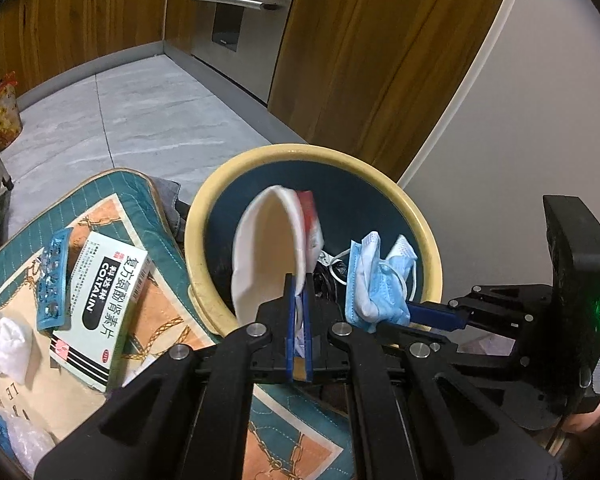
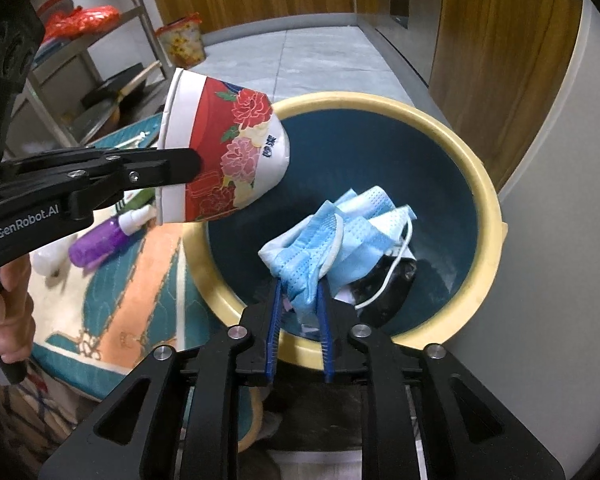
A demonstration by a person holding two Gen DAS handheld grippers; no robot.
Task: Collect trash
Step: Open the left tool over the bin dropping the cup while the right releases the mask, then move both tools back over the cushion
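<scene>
Trash fills both our grippers above the bin (image 2: 452, 152), a dark teal tub with a cream rim that stands on the floor just beside the desk (image 1: 148, 320). Our left gripper (image 1: 299, 280) is clamped on the rim of a paper cup (image 2: 224, 152), red with printed flowers, which we hold tilted with its base over the bin's mouth. Our right gripper (image 2: 299, 296) is pinched on a crumpled blue face mask (image 2: 332, 236), its white ear loop dangling down inside the bin. Something black lies at the bin's bottom; we cannot tell what. On the quilted teal and orange cloth (image 1: 172, 248) that covers the desk we see a medicine box (image 1: 100, 312), a blister pack (image 1: 54, 280) touching it, a white wad (image 1: 10, 340) and a purple spray bottle (image 2: 104, 240).
</scene>
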